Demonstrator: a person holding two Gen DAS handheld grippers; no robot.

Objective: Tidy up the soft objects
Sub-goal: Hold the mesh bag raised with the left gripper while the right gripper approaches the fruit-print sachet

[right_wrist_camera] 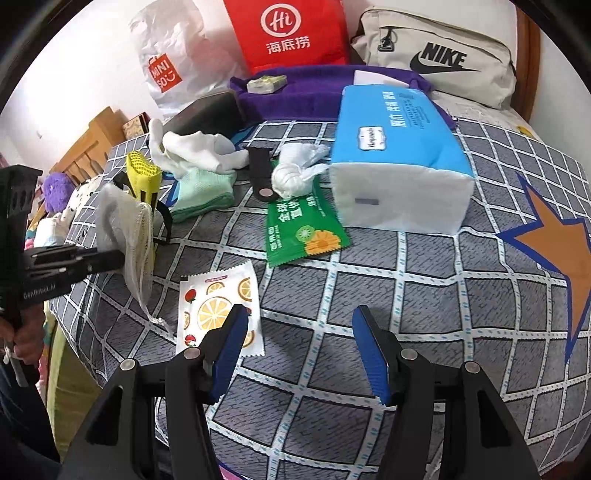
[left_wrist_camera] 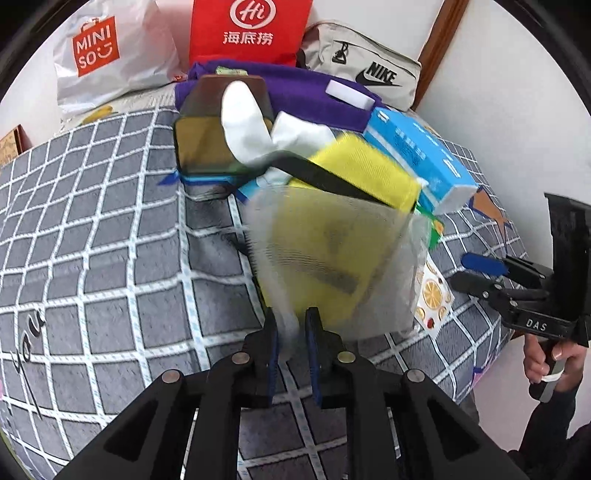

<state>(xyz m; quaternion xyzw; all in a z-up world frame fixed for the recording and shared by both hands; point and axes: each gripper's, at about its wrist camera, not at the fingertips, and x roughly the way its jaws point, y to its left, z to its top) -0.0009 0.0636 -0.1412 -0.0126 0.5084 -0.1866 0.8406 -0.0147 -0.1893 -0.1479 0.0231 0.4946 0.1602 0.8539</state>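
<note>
My left gripper [left_wrist_camera: 291, 325] is shut on the edge of a white mesh bag [left_wrist_camera: 332, 258] and holds it up above the bed; a yellow mesh item with a black strap [left_wrist_camera: 364, 173] sticks out of the bag's top. The same bag [right_wrist_camera: 127, 229] and yellow item [right_wrist_camera: 144, 173] show at the left in the right wrist view, held by the left gripper [right_wrist_camera: 110, 258]. My right gripper [right_wrist_camera: 297, 343] is open and empty over the bedspread, near a fruit-print sachet [right_wrist_camera: 218, 306]. White socks [right_wrist_camera: 195, 151], a mint cloth [right_wrist_camera: 203, 192] and a knotted white cloth [right_wrist_camera: 291, 177] lie beyond.
A blue tissue pack [right_wrist_camera: 399, 147], a green sachet [right_wrist_camera: 303, 229], a black strap piece [right_wrist_camera: 260, 173] and a dark box [right_wrist_camera: 207, 114] lie on the checked bedspread [right_wrist_camera: 406, 295]. A purple towel [right_wrist_camera: 314, 92], red bag [right_wrist_camera: 291, 33], Miniso bag [right_wrist_camera: 166, 62] and Nike bag [right_wrist_camera: 443, 55] line the back.
</note>
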